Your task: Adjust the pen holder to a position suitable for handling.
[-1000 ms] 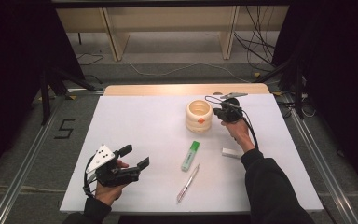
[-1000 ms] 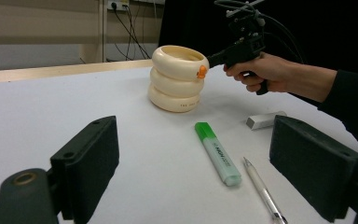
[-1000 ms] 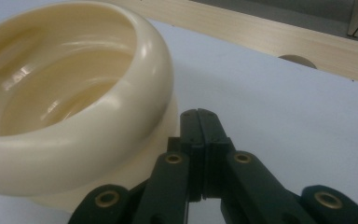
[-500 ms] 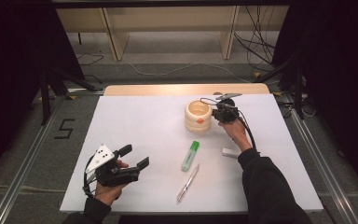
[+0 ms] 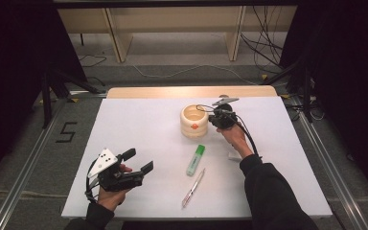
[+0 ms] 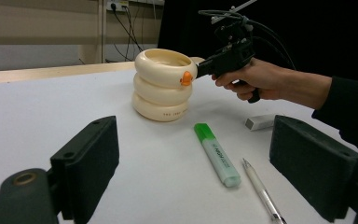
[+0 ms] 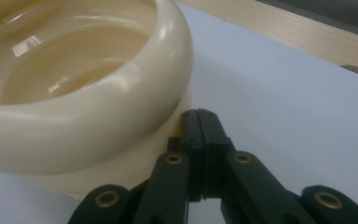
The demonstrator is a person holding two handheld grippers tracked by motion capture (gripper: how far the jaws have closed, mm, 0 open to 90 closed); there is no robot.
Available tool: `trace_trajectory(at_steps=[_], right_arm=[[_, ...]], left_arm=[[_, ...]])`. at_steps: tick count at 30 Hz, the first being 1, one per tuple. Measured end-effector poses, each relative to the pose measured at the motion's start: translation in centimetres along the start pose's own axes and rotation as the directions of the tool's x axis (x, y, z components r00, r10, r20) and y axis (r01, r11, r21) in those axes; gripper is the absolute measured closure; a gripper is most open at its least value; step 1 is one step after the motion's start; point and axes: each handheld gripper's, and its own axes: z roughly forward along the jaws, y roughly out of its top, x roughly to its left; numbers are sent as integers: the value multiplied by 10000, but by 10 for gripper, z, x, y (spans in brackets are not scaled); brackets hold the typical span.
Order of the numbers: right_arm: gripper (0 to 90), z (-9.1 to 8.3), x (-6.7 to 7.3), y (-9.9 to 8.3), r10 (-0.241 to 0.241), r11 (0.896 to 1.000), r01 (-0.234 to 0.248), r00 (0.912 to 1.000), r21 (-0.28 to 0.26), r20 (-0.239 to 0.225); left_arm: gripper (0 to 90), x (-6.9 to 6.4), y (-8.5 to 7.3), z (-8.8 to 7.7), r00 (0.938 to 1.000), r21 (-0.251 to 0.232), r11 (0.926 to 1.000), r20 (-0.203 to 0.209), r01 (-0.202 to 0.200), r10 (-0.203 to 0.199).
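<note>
- right of centre in the high view, the right gripper (image 5: 216,118) sat just beside the cream ringed plastic pot (image 5: 193,121), its jaws pressed flat together with nothing between them.
- seen from the left gripper view, that closed tip met the pot (image 6: 162,84) near the small orange knob (image 6: 185,78) under the top ring; whether it truly touched was hard to tell.
- at lower left of the high view, the left gripper (image 5: 138,160) rested over the white table (image 5: 139,124), jaws spread wide and empty.
- below the pot lay a green highlighter (image 5: 196,159), a slim white pen (image 5: 193,188) and a small white eraser (image 5: 234,156), all apart from both grippers.
- by my reading, the step in hand was nudging or steadying the pot with closed jaws.
- next, a gentle sideways push seemed called for, kept low so the pot would slide rather than tip.
</note>
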Motion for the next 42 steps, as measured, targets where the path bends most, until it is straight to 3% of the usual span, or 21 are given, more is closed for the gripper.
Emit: trace_trajectory(at_steps=[14,23,26,30,34,42], right_arm=[[900,4,18,3,-188,9998,185,9992,-103,-355],[900,5,23,5,-328,9995,326,9984,-42,-459],[873,3,20,4,-543,9984,548,9973,103,-495],[814,-8,10,3,-253,9996,260,9981,119,-559],[772,-20,5,4,-281,9996,281,9971,-6,-708],[576,-45,3,6,-205,9996,180,9934,-237,-1133]], left_arm=[[154,0,0,0,10000,13,10000,21,-26,26],[154,0,0,1,10000,-26,10000,11,18,-18],[154,0,0,0,10000,30,10000,16,-37,37],[153,0,0,0,10000,-26,10000,14,28,-28],[154,0,0,0,10000,0,10000,-10,36,-36],[153,1,-1,0,10000,55,10000,-34,9,-9]])
